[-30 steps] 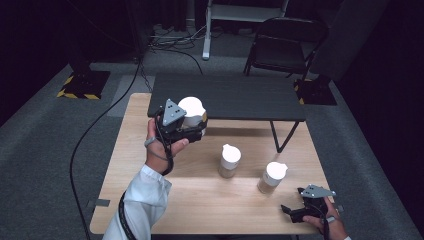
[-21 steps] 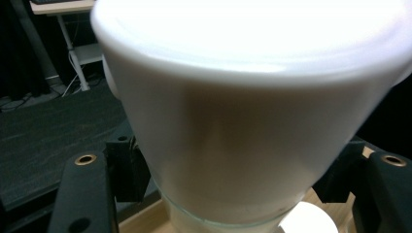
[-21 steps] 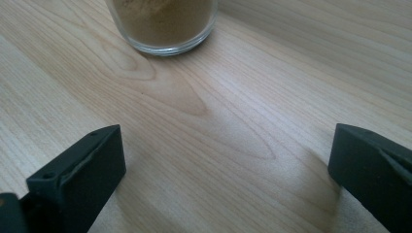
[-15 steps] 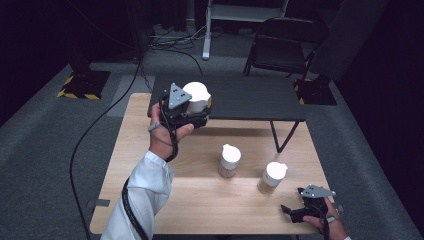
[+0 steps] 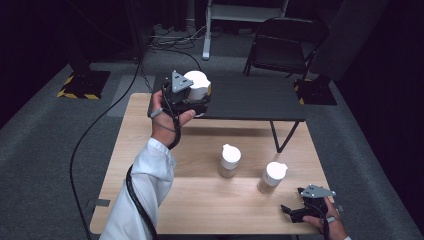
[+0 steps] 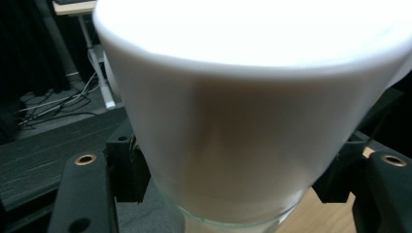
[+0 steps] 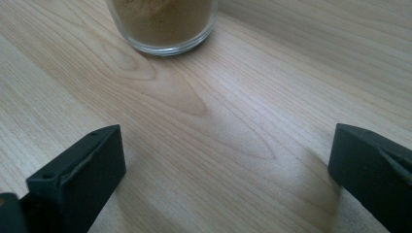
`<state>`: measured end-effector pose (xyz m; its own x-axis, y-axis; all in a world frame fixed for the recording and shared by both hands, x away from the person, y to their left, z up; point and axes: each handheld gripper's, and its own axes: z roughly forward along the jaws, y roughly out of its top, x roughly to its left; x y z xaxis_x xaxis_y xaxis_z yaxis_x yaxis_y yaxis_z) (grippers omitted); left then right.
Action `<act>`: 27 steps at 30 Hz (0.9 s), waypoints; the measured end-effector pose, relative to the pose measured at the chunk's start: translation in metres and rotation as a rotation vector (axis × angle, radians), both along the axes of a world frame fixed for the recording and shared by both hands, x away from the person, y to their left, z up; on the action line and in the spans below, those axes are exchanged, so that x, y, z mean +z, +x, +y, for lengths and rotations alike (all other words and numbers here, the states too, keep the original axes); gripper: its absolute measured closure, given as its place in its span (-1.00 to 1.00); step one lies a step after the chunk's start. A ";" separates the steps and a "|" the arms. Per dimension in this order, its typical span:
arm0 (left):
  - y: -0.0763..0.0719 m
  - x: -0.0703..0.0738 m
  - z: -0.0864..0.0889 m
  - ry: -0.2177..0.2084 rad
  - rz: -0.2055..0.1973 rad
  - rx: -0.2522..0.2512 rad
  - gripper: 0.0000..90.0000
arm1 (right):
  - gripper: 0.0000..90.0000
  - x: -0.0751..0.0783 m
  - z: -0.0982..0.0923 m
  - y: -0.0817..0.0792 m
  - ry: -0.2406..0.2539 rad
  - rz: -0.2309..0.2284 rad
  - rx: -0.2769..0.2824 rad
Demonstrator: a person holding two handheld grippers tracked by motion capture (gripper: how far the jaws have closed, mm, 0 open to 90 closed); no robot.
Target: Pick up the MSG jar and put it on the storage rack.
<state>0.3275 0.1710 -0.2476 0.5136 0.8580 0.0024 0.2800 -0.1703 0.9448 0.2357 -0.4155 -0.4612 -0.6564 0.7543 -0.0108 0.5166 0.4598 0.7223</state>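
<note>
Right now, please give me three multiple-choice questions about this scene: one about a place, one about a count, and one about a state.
1. Where is the jar held by the left gripper?
A. lying on the floor
B. lifted over the edge of the black table
C. standing beside the right gripper

2. How many white-lidded jars stand on the wooden table?
A. two
B. four
C. none

3. How are the jaws of the right gripper?
A. closed on a jar
B. closed on a cloth
C. open, nothing between them

Answers: 1 B, the high view shows it raised in the hand at the black table's near edge. 2 A, one jar and another jar stand there. 3 C, the right gripper view shows bare wood between wide-apart jaws.
</note>
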 end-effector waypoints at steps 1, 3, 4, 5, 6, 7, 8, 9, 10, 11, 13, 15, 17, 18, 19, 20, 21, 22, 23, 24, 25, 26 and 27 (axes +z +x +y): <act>0.002 0.000 0.001 -0.003 0.002 -0.001 -0.32 | -1.00 0.000 0.000 0.000 0.000 0.000 0.000; 0.007 0.001 0.000 -0.004 0.007 0.006 -0.32 | -1.00 0.000 0.000 0.000 0.000 0.000 0.000; 0.009 0.002 -0.002 0.006 0.006 0.008 -0.32 | -1.00 0.000 0.000 0.000 0.000 0.000 0.000; 0.012 0.002 -0.003 0.008 0.007 0.012 -0.32 | -1.00 0.000 0.000 0.000 0.000 0.000 0.000; 0.014 0.003 -0.004 0.009 0.009 0.016 -0.32 | -1.00 0.000 0.000 0.000 0.000 0.000 0.000; 0.016 0.003 -0.004 0.009 0.011 0.019 -0.32 | -1.00 0.000 0.000 0.000 0.000 -0.001 0.000; 0.016 0.001 -0.004 -0.002 0.007 0.026 -0.32 | -1.00 0.000 0.000 0.000 0.000 -0.001 0.000; 0.017 -0.002 -0.001 -0.025 0.007 0.017 -0.32 | -1.00 0.000 0.000 0.000 -0.001 -0.001 0.001; 0.021 -0.003 0.000 -0.030 0.019 0.006 -0.32 | -1.00 0.000 0.000 0.000 0.000 0.000 0.000; 0.023 -0.001 -0.004 -0.003 0.024 0.014 -0.32 | -1.00 0.000 0.000 0.000 0.000 0.000 0.000; 0.026 0.000 -0.012 0.036 0.020 0.043 -0.32 | -1.00 0.000 0.000 0.000 -0.001 -0.001 0.000; 0.031 0.001 -0.011 0.021 0.030 0.040 -0.32 | -1.00 0.000 0.000 0.000 -0.001 0.000 0.000; 0.033 0.002 -0.016 0.052 0.027 0.046 -0.32 | -1.00 0.000 0.000 0.000 0.000 0.000 0.000; 0.034 0.003 -0.018 0.057 0.028 0.048 -0.32 | -1.00 0.000 0.000 0.000 0.000 0.000 0.000; 0.035 0.003 -0.019 0.058 0.031 0.051 -0.33 | -1.00 0.000 0.000 0.000 0.000 0.000 0.000; 0.036 0.003 -0.019 0.060 0.035 0.052 -0.32 | -1.00 0.000 0.000 0.000 0.000 0.000 0.000; 0.037 0.003 -0.019 0.061 0.037 0.052 -0.32 | -1.00 0.000 0.000 0.000 0.000 0.000 0.000; 0.039 0.003 -0.019 0.060 0.043 0.055 -0.32 | -1.00 0.000 0.000 0.000 0.000 0.000 0.000; 0.040 0.003 -0.019 0.060 0.045 0.058 -0.32 | -1.00 0.000 0.000 0.000 -0.001 0.000 0.001; 0.041 0.002 -0.018 0.058 0.049 0.061 -0.32 | -1.00 0.000 0.000 0.000 0.000 0.000 0.000; 0.042 0.002 -0.018 0.057 0.054 0.063 -0.32 | -1.00 0.000 0.000 0.000 0.000 0.000 0.000; 0.043 0.002 -0.017 0.059 0.058 0.063 -0.32 | -1.00 0.000 0.000 0.000 -0.001 0.000 0.000; 0.043 0.001 -0.017 0.060 0.062 0.066 -0.32 | -1.00 0.000 0.000 0.000 -0.001 0.000 0.000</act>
<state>0.3710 0.1539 -0.2469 0.4568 0.8892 0.0247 0.3500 -0.2052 0.9140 0.2357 -0.4154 -0.4612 -0.6567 0.7541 -0.0113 0.5162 0.4604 0.7222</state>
